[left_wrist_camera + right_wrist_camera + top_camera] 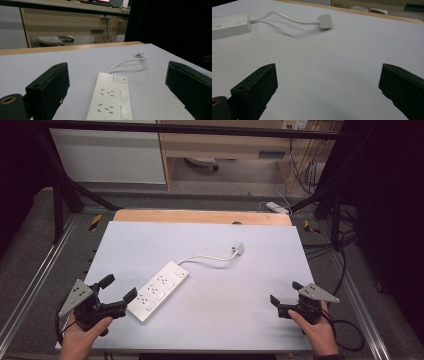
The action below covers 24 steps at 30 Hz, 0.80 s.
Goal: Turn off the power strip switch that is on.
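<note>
A white power strip (158,290) lies slantwise on the white table (240,285), left of the middle. Its short white cable curls to a white plug (238,249) further back. My left gripper (119,289) is open at the front left, its jaws just short of the strip's near end; in the left gripper view the power strip (110,98) lies between and beyond the jaws. At the front right my right gripper (285,292) is open over bare table. From the right gripper view the plug (324,21) and one end of the power strip (229,25) lie far ahead.
A wooden strip (200,216) borders the table's far edge. Black frame bars and metal rails run along both sides. Cables and a white adapter (276,207) lie on the floor behind, under a wooden desk (225,145).
</note>
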Available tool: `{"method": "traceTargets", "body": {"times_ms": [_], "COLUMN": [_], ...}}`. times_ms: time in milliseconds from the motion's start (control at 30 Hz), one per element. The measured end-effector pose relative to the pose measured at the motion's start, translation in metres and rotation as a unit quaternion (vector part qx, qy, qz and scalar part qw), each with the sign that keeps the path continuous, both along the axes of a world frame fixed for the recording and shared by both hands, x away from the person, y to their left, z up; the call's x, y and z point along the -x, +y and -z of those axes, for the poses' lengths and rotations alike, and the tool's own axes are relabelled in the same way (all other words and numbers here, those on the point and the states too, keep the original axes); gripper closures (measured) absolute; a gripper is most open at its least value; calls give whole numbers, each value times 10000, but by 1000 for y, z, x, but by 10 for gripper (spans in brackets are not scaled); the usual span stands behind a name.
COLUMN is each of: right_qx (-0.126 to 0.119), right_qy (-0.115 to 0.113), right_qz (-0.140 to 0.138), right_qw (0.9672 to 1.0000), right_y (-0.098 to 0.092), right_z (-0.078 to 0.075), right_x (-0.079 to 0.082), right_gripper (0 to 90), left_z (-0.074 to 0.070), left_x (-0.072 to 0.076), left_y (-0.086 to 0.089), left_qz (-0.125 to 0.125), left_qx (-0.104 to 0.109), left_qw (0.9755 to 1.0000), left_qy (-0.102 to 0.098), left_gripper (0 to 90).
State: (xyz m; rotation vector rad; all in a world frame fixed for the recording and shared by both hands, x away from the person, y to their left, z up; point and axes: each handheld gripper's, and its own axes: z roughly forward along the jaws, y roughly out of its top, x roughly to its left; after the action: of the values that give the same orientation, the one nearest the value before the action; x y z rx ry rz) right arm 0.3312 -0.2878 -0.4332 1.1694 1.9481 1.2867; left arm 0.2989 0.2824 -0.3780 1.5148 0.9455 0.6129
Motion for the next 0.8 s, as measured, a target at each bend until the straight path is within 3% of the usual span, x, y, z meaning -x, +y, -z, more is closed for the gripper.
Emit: {"method": "traceTargets", "body": {"times_ms": [200, 467, 600, 800], "right_qx": [0, 3, 3, -2], "right_qy": [0, 30, 28, 24], "right_qz": [-8, -15, -15, -15], "right_qw": [10000, 10000, 10000, 10000], "right_y": [0, -1, -1, -1], "right_z": [0, 0, 0, 0], "right_x": [0, 0, 0, 0], "right_gripper": [26, 29, 29, 30], "left_z": [-4, -9, -10, -11], "left_x": [-1, -4, -7, -9], "left_y": [-5, -10, -13, -16], "left_qz": [-5, 30, 28, 63], "left_qx": [-53, -140, -198, -181], "left_qw": [10000, 9997, 9992, 9989], "left_qy": [-3, 175, 347, 437], "left_gripper": [58, 87, 136, 263]}}
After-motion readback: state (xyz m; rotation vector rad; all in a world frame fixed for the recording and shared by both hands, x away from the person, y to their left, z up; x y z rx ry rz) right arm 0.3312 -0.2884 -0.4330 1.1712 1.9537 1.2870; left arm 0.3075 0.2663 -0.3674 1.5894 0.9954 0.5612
